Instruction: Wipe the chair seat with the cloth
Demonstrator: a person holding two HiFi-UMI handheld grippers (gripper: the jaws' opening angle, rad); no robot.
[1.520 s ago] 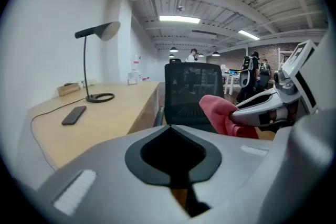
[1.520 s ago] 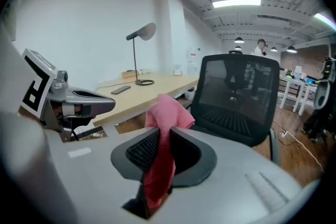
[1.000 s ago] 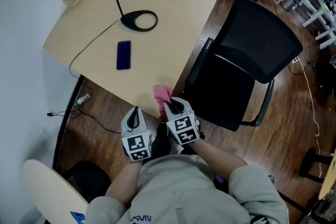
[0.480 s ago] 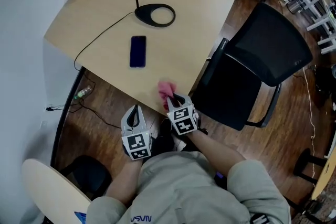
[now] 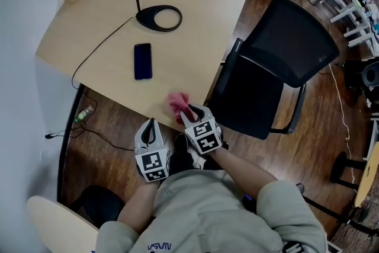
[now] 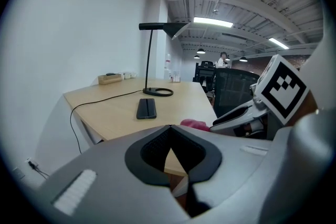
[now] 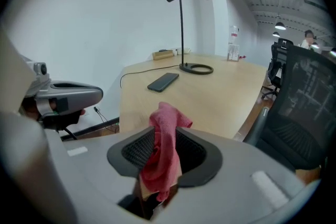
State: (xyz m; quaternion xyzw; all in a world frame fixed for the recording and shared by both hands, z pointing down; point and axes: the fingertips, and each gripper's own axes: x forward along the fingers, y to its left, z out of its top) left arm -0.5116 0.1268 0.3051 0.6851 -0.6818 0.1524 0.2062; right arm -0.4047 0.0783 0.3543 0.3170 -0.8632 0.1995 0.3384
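- Right gripper view: my right gripper [image 7: 165,127] has just been opening its jaws. They now stand released, with the pink cloth [image 7: 164,165] loose between them.
- I see the cloth bunched into a narrow strip. Its long axis runs along the jaws, and its upper end pokes past the tips toward the surface [image 7: 220,97].
- Head view: that end rests at the surface's near edge, near the black chair [image 5: 249,98].
- My left gripper [image 6: 169,127] has its jaws clenched on nothing.
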